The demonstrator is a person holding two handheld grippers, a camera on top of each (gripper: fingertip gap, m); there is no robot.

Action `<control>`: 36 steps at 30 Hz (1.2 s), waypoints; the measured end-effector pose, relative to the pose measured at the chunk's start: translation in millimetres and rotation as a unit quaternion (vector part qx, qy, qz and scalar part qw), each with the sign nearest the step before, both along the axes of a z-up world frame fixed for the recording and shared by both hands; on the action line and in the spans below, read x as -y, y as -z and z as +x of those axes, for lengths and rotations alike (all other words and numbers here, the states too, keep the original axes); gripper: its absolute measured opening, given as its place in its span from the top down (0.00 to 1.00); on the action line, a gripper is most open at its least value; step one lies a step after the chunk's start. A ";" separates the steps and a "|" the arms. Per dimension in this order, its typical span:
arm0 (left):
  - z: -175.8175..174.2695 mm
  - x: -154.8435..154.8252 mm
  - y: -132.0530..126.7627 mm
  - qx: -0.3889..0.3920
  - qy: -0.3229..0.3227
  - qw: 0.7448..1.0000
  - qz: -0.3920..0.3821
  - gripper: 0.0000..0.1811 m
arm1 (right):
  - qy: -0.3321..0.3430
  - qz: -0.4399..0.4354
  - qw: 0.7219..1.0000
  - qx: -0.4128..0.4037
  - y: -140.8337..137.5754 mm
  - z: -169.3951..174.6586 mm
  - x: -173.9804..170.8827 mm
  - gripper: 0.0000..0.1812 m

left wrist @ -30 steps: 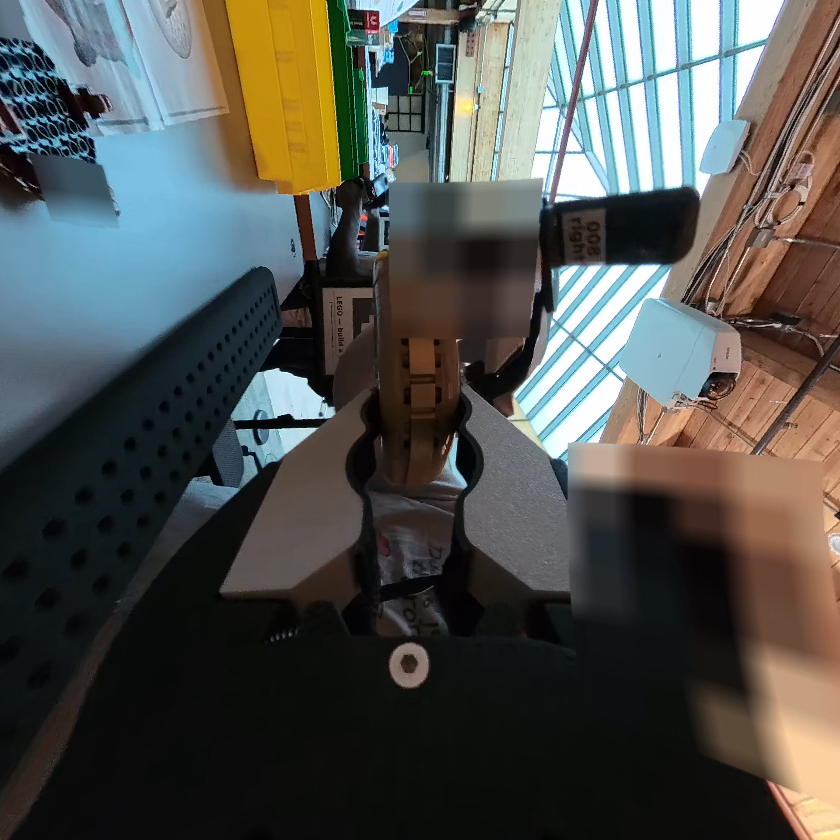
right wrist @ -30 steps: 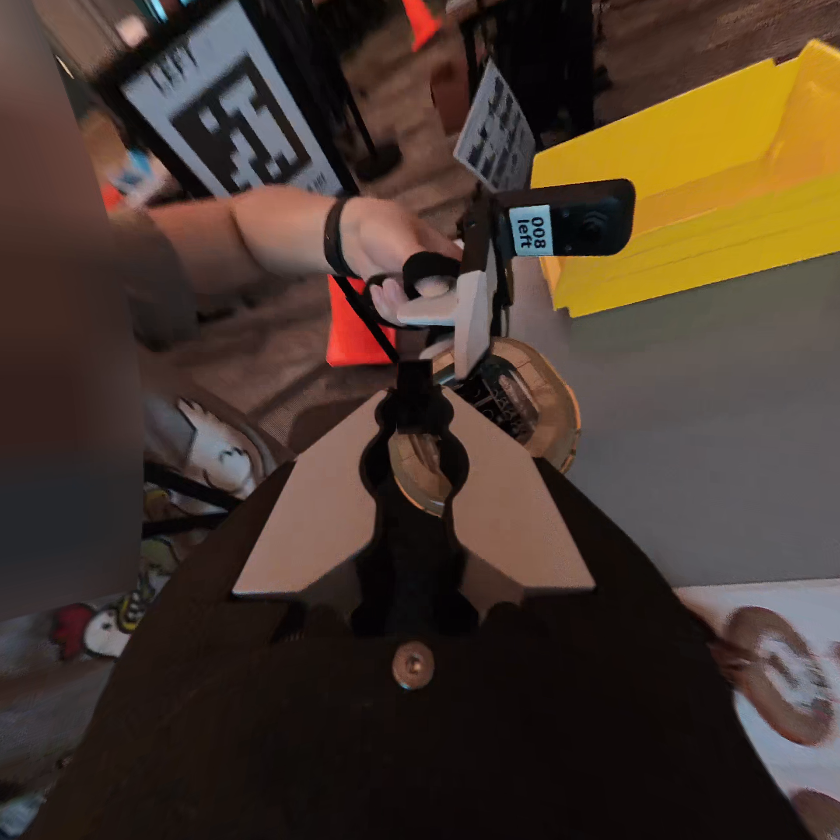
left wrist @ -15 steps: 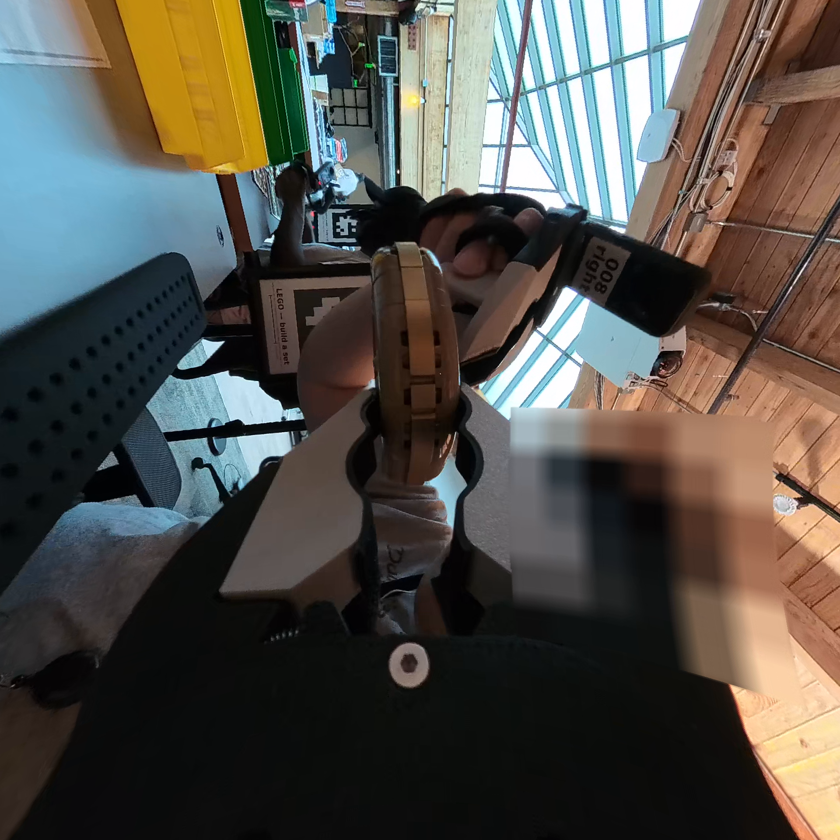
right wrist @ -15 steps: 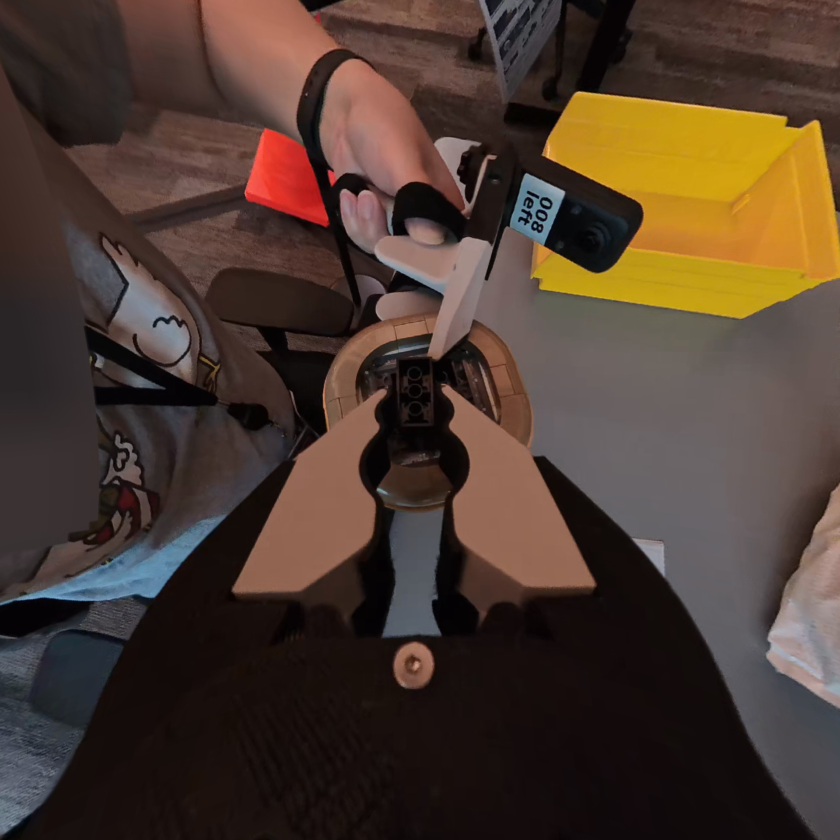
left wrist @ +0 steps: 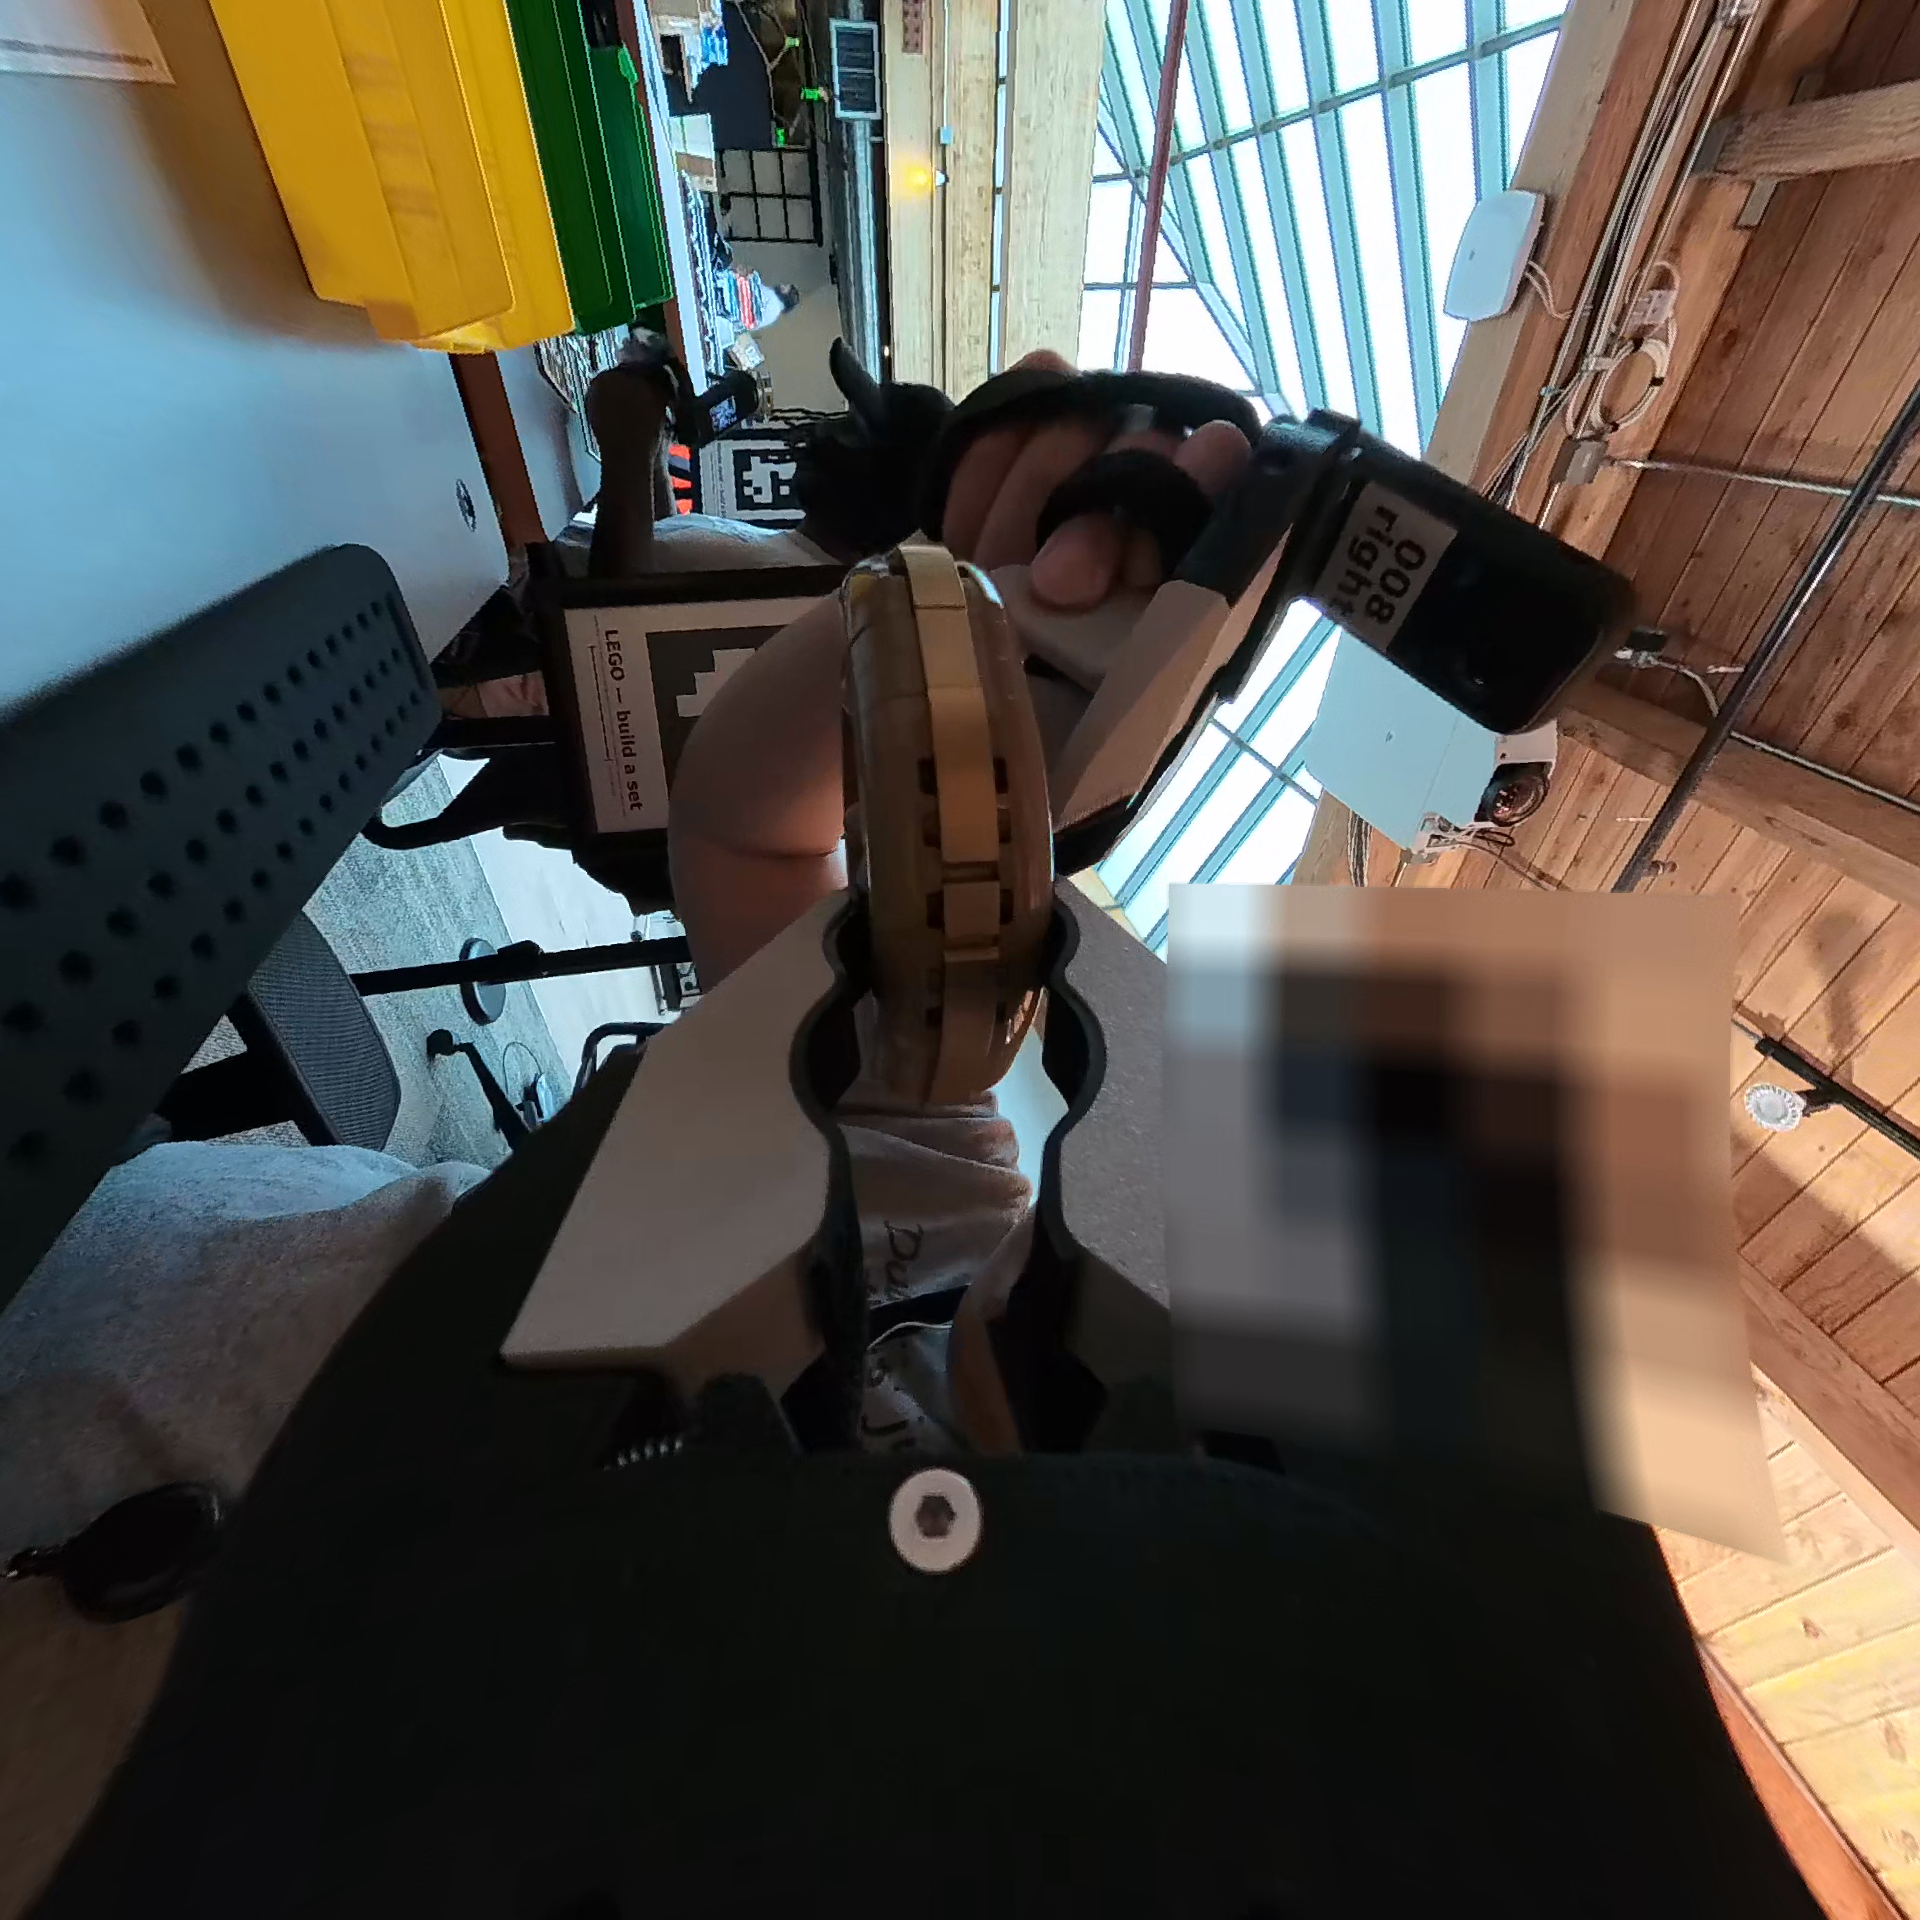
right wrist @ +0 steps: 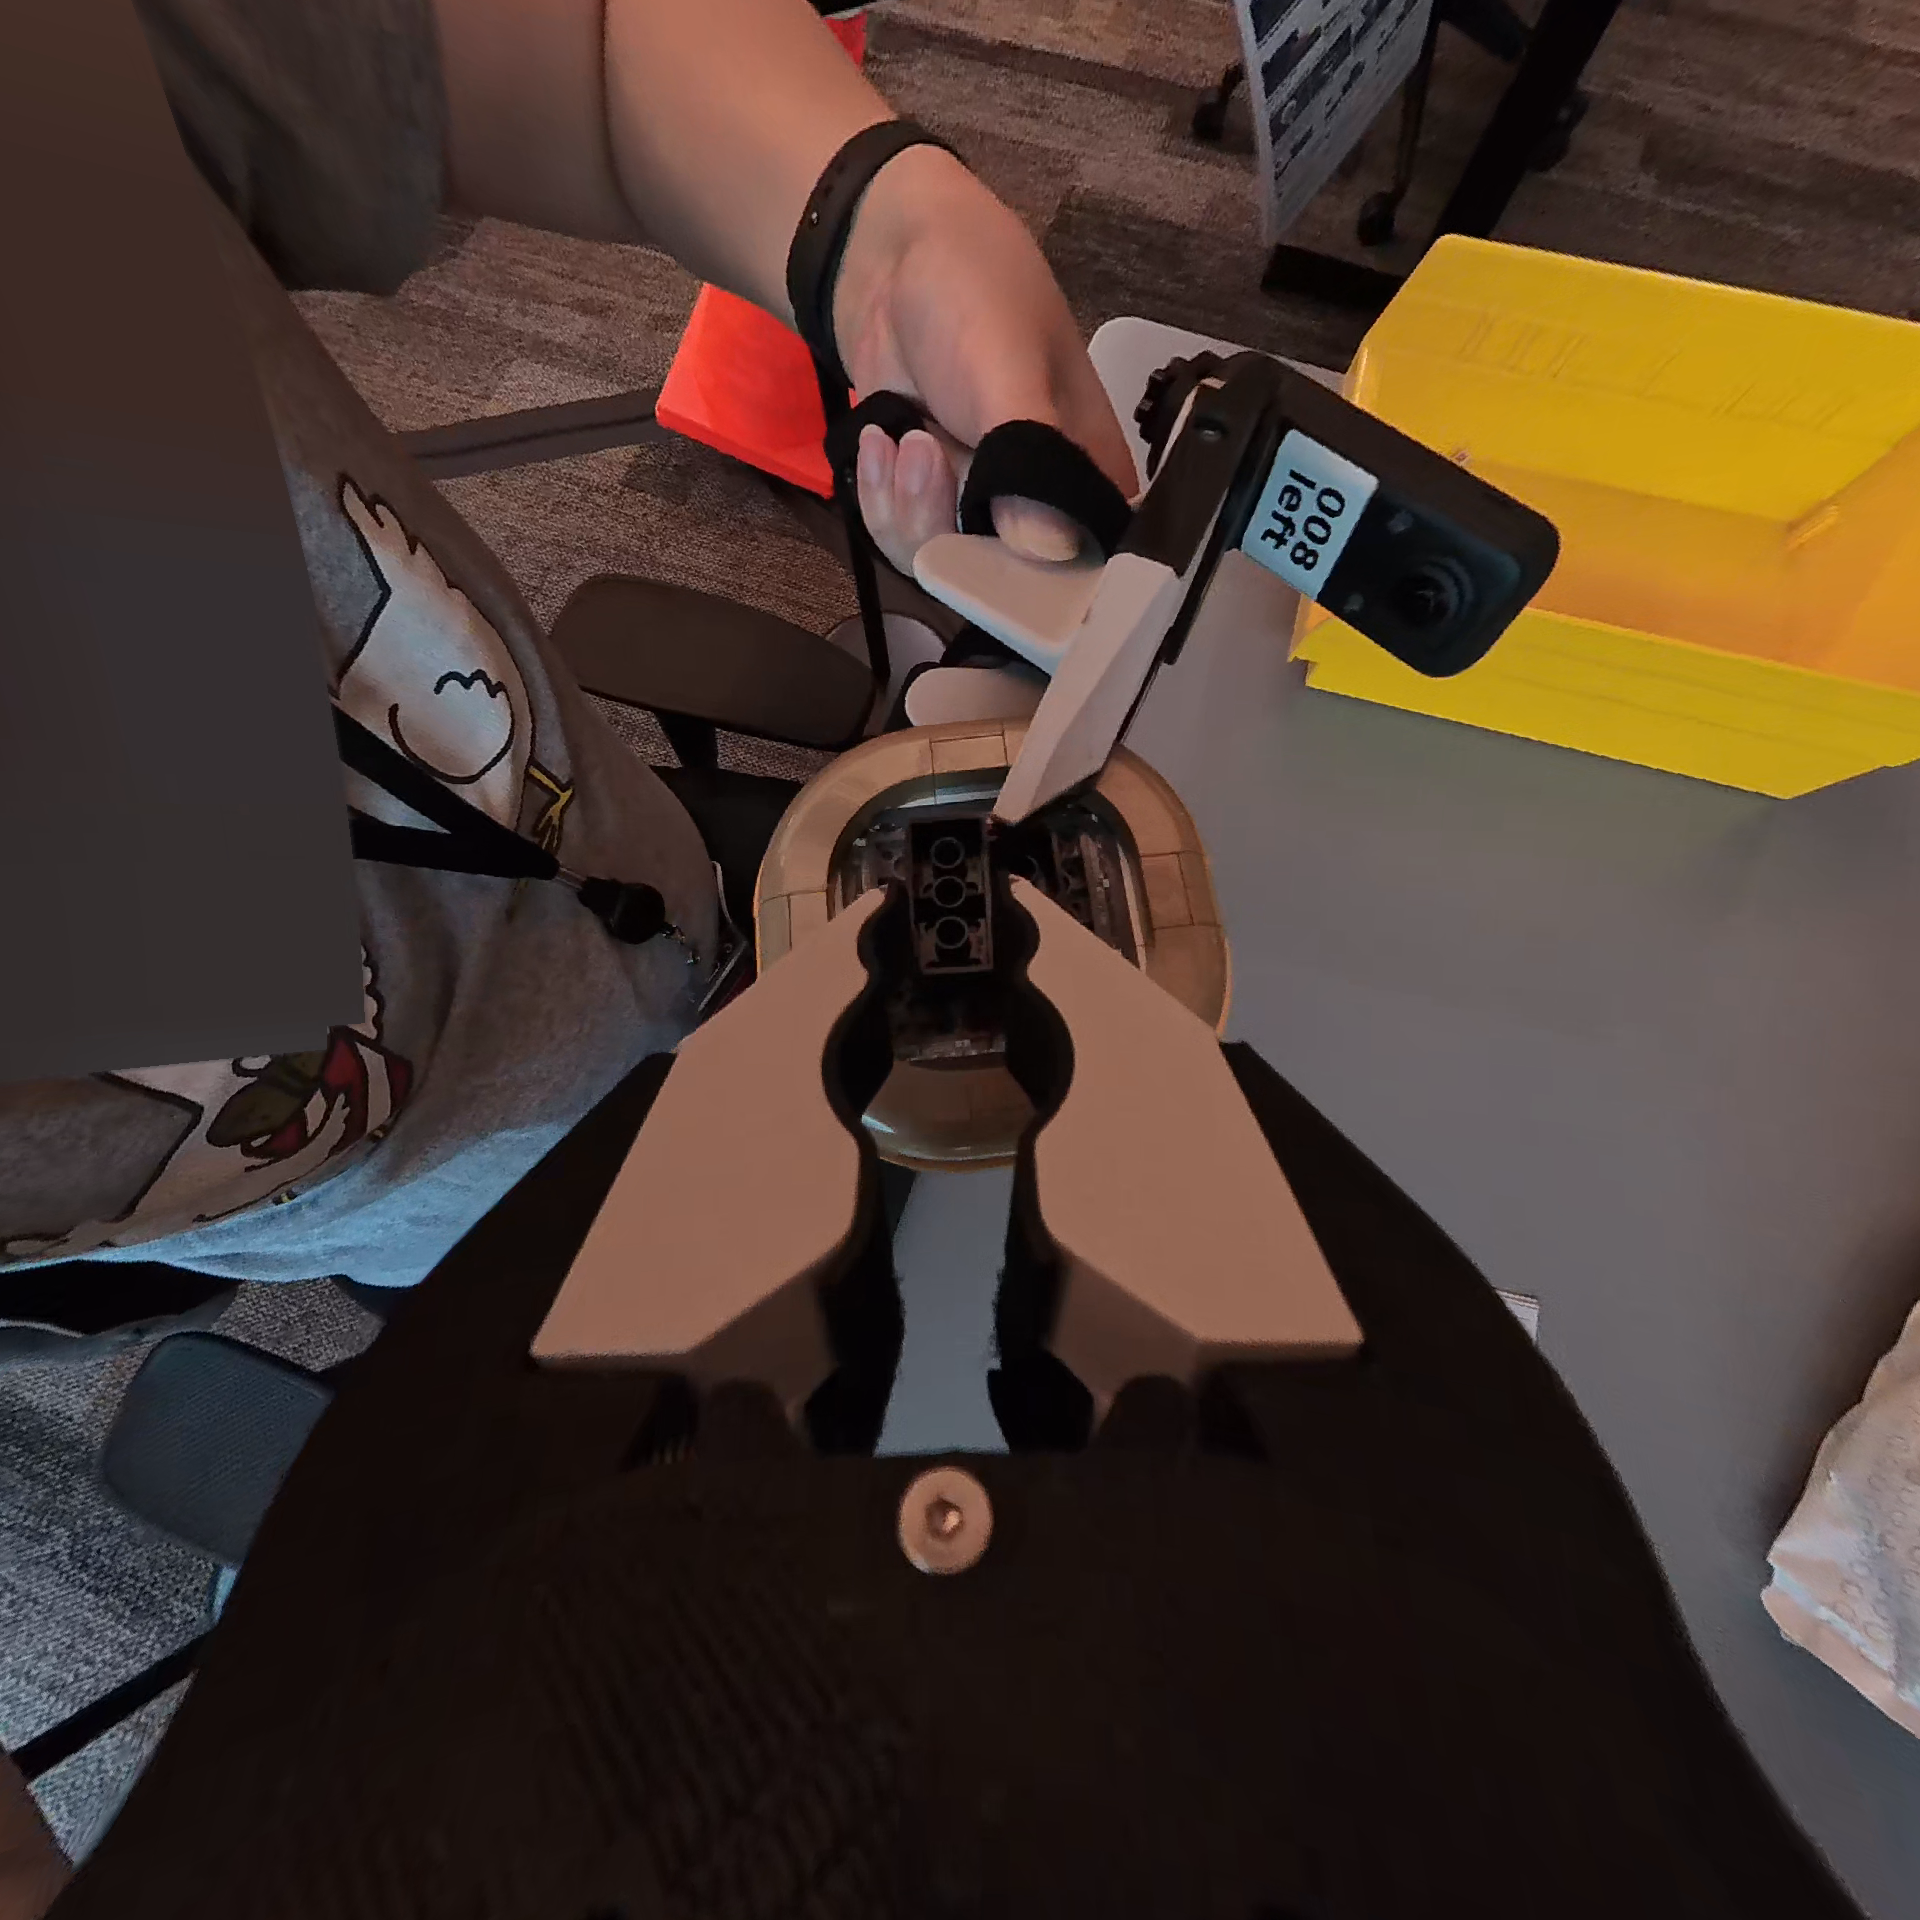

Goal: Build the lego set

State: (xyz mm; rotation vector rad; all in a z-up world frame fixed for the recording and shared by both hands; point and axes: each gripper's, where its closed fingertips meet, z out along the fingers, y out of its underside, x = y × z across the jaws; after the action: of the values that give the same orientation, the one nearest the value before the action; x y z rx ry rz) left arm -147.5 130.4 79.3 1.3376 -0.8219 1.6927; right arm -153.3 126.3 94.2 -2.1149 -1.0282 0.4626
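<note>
My left gripper [left wrist: 948,935] is shut on the rim of a round tan lego assembly [left wrist: 940,790], seen edge-on and held up in the air. In the right wrist view the assembly [right wrist: 1179,883] shows its open dark inside. My right gripper [right wrist: 948,925] is shut on a small black lego brick [right wrist: 948,894] and holds it at that opening; whether it touches I cannot tell. One left finger [right wrist: 1081,717] reaches the assembly's far rim. One right finger [left wrist: 1132,727] shows behind the assembly in the left wrist view.
A yellow bin [right wrist: 1621,499] stands on the grey table [right wrist: 1558,987]; it shows with a green bin [left wrist: 592,156] in the left wrist view. A crumpled bag [right wrist: 1860,1538] lies at right. A black perforated chair back [left wrist: 187,831] is at left. The person's torso is close. Only a small space, under 4 cm, lies between the two pairs of fingers.
The assembly has turned its open side towards my right gripper. My right gripper has carried the black brick in to that opening. Both hands have shifted over the table edge.
</note>
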 end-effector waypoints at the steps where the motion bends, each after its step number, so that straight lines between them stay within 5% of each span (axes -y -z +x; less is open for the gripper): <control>1: -1.0 1.4 0.4 0.004 0.003 1.000 0.006 0.84 | -0.011 -0.006 1.000 0.000 0.8 -1.9 2.1 0.92; 36: 4.5 -17.9 10.5 0.013 -0.062 0.997 -0.043 0.83 | 0.012 0.008 0.989 0.146 21.4 -3.2 -13.2 0.91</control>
State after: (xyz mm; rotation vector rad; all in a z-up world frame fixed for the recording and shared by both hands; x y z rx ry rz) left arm -143.0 148.3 68.8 1.3322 -0.6849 1.8246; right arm -156.5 139.5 72.8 -2.2216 -1.1612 0.1332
